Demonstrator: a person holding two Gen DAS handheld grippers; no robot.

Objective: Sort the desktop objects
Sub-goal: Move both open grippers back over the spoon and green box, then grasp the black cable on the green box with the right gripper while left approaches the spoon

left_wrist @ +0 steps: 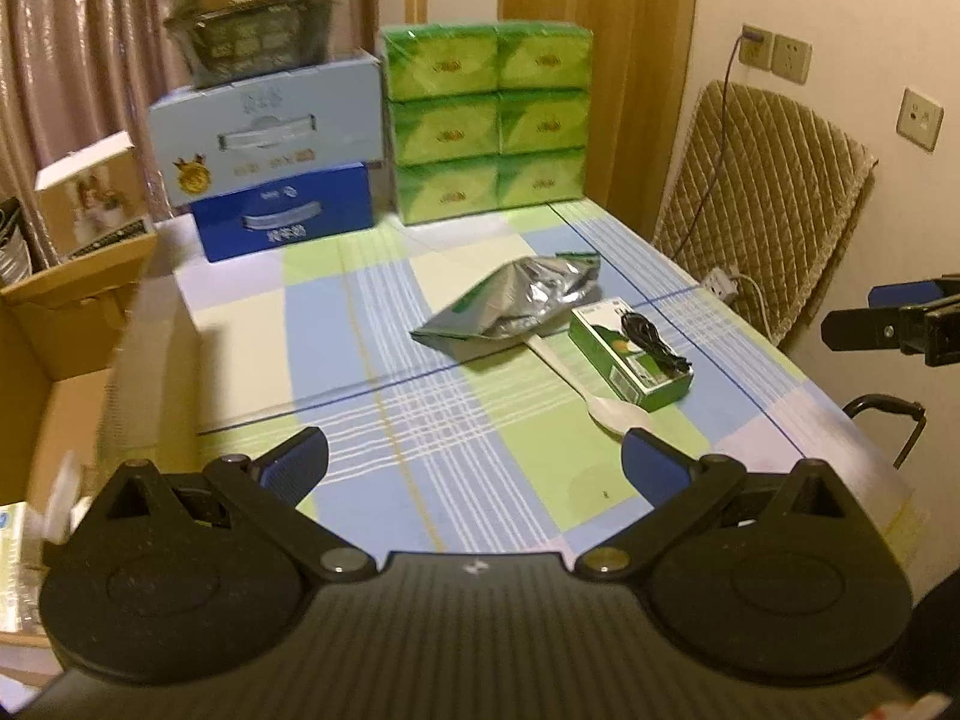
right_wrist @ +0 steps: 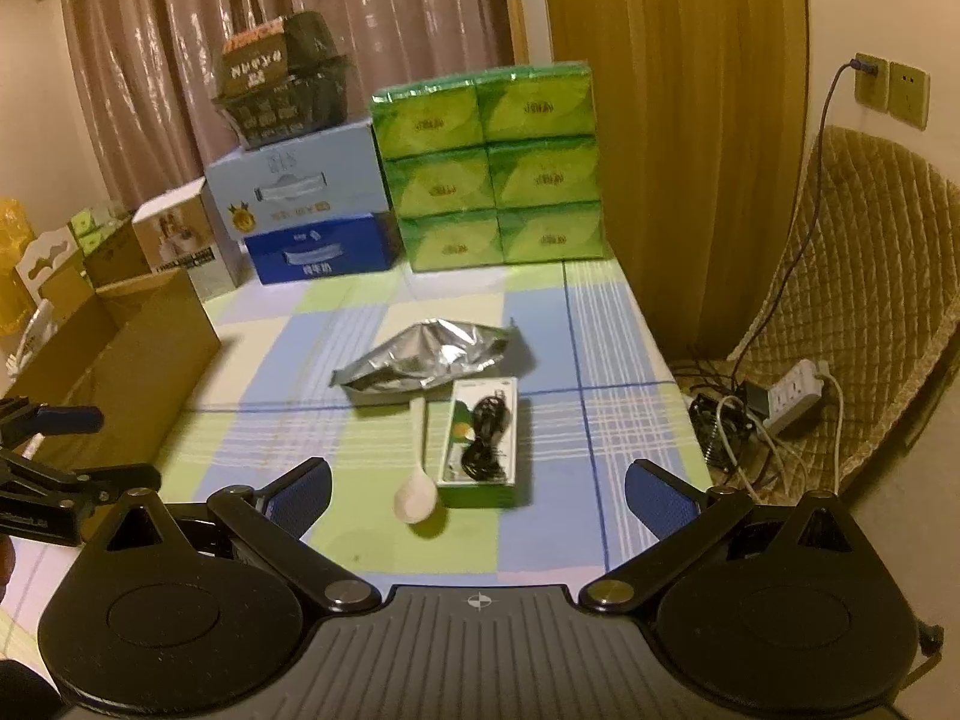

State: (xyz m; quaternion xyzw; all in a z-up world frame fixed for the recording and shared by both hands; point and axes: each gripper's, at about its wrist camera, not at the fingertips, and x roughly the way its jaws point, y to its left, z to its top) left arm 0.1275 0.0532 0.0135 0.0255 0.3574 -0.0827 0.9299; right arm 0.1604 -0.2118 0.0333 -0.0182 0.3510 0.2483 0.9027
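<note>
On the checked tablecloth lie a crumpled silver foil pouch [left_wrist: 519,306] [right_wrist: 423,357], a white plastic spoon [left_wrist: 591,393] [right_wrist: 416,474] with its handle under the pouch, and a green box [left_wrist: 630,354] [right_wrist: 480,450] with a coiled black cable [left_wrist: 651,339] [right_wrist: 486,438] on top. My left gripper [left_wrist: 474,459] is open and empty, above the table's near left, short of the spoon. My right gripper [right_wrist: 477,489] is open and empty, above the near edge, with the spoon and box between its fingers' line of sight.
Stacked green tissue packs [left_wrist: 486,120] [right_wrist: 489,165], a light blue box [left_wrist: 270,126], a dark blue box [left_wrist: 288,216] and a dark basket [left_wrist: 252,18] stand at the back. An open cardboard box [left_wrist: 66,324] [right_wrist: 120,348] sits left. A quilted chair [right_wrist: 864,312] and power strip [right_wrist: 792,396] stand right.
</note>
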